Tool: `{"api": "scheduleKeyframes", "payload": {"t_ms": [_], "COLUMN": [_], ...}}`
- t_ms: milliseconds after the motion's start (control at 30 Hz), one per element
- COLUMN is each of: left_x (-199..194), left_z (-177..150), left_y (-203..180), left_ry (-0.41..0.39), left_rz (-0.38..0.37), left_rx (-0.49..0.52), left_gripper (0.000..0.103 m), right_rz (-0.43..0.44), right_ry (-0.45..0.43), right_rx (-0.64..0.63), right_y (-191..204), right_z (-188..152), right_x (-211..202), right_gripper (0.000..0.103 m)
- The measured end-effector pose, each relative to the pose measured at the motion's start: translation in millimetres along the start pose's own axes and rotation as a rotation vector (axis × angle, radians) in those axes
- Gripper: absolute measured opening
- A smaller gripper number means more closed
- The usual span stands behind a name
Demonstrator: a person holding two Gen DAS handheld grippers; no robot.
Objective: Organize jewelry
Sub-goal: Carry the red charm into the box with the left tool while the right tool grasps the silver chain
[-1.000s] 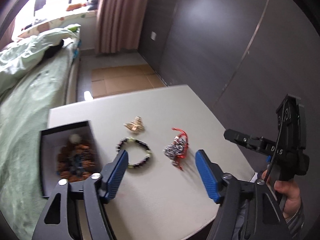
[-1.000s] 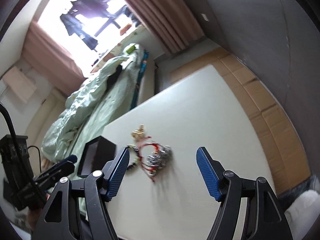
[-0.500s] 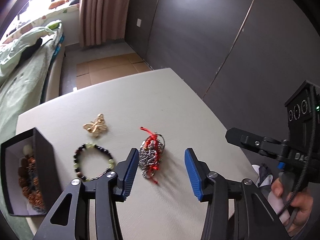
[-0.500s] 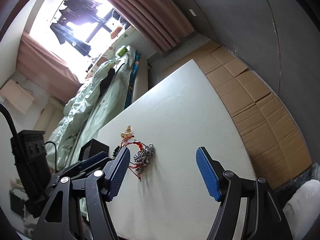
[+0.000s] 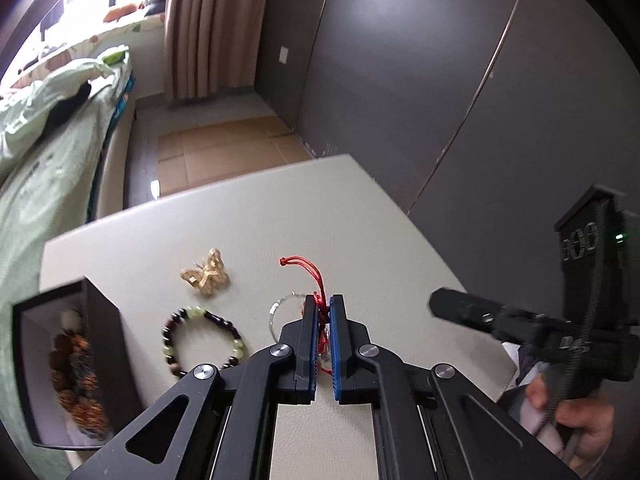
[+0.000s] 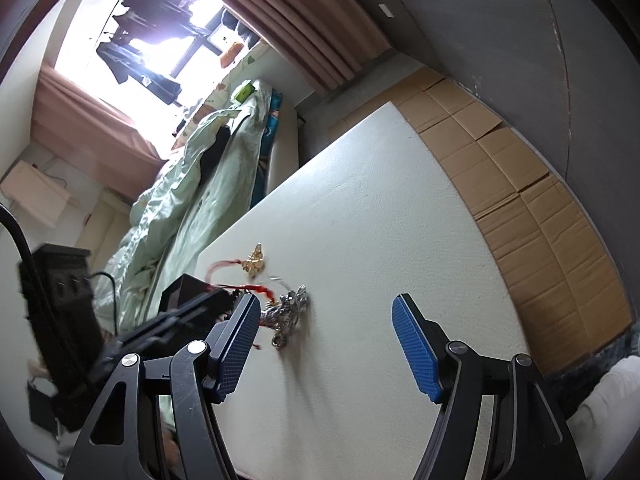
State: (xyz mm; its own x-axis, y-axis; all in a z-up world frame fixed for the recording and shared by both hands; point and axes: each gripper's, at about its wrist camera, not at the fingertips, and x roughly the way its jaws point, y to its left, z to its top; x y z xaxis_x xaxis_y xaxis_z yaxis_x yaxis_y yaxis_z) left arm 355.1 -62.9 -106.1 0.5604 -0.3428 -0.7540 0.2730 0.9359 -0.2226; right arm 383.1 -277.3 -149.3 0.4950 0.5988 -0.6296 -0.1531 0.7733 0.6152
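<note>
Left wrist view shows the left tongs (image 5: 323, 312), which have just been closing, now pinching the red-corded silver charm piece (image 6: 289, 309) on the worktop (image 5: 344, 216), so the pick-up looks secured and the black box (image 5: 102, 344) at the left is its likely destination. Right tongs (image 6: 325, 340) stay spread, holding nothing. Counted: 1 gold butterfly brooch (image 5: 205, 276), 1 beaded bracelet (image 5: 202, 340), 1 corded piece, 1 box.
</note>
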Motion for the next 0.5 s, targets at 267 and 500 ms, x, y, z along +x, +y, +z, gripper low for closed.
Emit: {"api": "scheduleKeyframes", "payload": {"t_ms": [267,500], "left_x": [-22.1,-49.9], "left_z": [5.7,13.5], "left_y": [3.4,10.9], "left_ry": [-0.031,-0.088], "left_rz": [-0.036,-0.053], "left_rx": [-0.01,-0.017], "left_gripper": [0.005,0.005], "right_rz": [0.009,0.003], "right_ry": [0.029,0.065], "right_rx": [-0.057,-0.089], "right_y": [14.9,22.6], "right_z": [-1.0,-3.5], "right_x": [13.7,26.7], "right_gripper": [0.07,0.069]}}
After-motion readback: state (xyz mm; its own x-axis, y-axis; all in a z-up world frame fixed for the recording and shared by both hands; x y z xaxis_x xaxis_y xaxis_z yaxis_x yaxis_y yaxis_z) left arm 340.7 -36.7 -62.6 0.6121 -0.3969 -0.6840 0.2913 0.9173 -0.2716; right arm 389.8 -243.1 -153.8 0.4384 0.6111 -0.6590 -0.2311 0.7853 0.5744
